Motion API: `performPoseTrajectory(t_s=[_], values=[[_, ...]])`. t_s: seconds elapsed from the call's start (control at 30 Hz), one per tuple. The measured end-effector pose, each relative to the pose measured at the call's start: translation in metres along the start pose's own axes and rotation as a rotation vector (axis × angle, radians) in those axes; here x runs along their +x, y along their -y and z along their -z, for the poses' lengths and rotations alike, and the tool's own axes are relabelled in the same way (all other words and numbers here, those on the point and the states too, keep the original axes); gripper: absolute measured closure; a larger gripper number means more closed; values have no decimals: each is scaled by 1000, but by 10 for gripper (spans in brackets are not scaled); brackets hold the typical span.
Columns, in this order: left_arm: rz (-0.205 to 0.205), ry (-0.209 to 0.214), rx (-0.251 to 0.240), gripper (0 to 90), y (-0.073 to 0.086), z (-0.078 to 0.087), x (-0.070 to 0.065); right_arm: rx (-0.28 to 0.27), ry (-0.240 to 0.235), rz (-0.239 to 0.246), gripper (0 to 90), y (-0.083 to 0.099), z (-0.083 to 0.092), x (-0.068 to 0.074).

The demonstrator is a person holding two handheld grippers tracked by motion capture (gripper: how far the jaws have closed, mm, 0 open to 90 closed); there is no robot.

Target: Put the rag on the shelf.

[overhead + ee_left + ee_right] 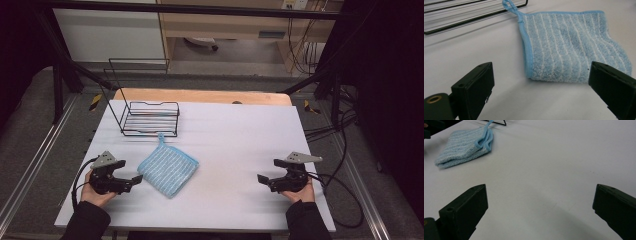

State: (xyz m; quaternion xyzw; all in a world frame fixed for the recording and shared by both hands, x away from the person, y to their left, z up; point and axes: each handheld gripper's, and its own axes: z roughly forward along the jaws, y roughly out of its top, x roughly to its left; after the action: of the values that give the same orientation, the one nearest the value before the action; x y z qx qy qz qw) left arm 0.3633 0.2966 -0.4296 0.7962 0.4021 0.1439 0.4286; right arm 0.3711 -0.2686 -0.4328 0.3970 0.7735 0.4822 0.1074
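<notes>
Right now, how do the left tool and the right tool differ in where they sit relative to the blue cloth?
The left tool sits right beside the blue cloth, aimed at its folded edge; the right tool rests far across the table from it. Both stand open, hold nothing and point inward.

the right gripper [540, 205] points across a white table [554, 165], its two black jaws rising from the lower left and lower right corners of the frame, set wide apart with bare surface between them. a folded blue striped cloth [461, 147] lies flat in the upper left, well away from the jaws, its loop [485, 138] curling toward a black wire rack [499, 122] at the top edge.
</notes>
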Motion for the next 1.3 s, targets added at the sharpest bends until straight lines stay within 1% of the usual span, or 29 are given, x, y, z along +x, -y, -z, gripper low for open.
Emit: performPoseTrajectory(t_s=[0.07, 0.33, 0.5, 0.57, 0.77, 0.8, 0.83, 0.87, 0.9, 0.97, 1.13, 1.2, 1.23, 1.27, 1.3], values=[[3, 1, -2, 64, -1, 0, 0, -2, 4, 0, 6, 0, 0, 0], [-7, 0, -4, 65, -5, 1, -6, 2, 10, -1, 7, 0, 0, 1], [-19, 9, 0, 66, -10, -2, -15, 4, 14, 3, 6, 0, -1, 1], [-30, 17, 9, 70, -12, -4, -18, 7, 14, 6, 7, 0, -2, 1], [-41, 39, 30, 88, -17, -11, -32, 10, 14, 5, 6, 0, -2, 1], [-48, 44, 34, 92, -17, -12, -35, 11, 15, 6, 7, 0, -2, 1], [-55, 47, 38, 109, -18, -13, -38, 11, 15, 5, 7, 0, -2, 1], [-65, 60, 43, 120, -19, -14, -44, 11, 15, 5, 7, 0, -2, 1], [-65, 60, 43, 133, -19, -14, -44, 13, 14, 3, 7, 0, -3, 2], [-70, 75, 49, 148, -20, -16, -51, 14, 14, 5, 7, 0, -3, 2], [-84, 111, 73, 270, -22, -22, -68, 19, 16, 10, 7, 0, -3, 2], [-100, 129, 91, 319, -23, -25, -76, 23, 17, 9, 7, 0, -4, 2], [-105, 133, 99, 319, -22, -27, -80, 23, 17, 9, 7, 0, -4, 2], [-111, 139, 108, 341, -22, -29, -84, 25, 18, 6, 7, 0, -4, 2], [-118, 144, 119, 389, -22, -31, -88, 29, 17, 9, 7, 0, -5, 2]])
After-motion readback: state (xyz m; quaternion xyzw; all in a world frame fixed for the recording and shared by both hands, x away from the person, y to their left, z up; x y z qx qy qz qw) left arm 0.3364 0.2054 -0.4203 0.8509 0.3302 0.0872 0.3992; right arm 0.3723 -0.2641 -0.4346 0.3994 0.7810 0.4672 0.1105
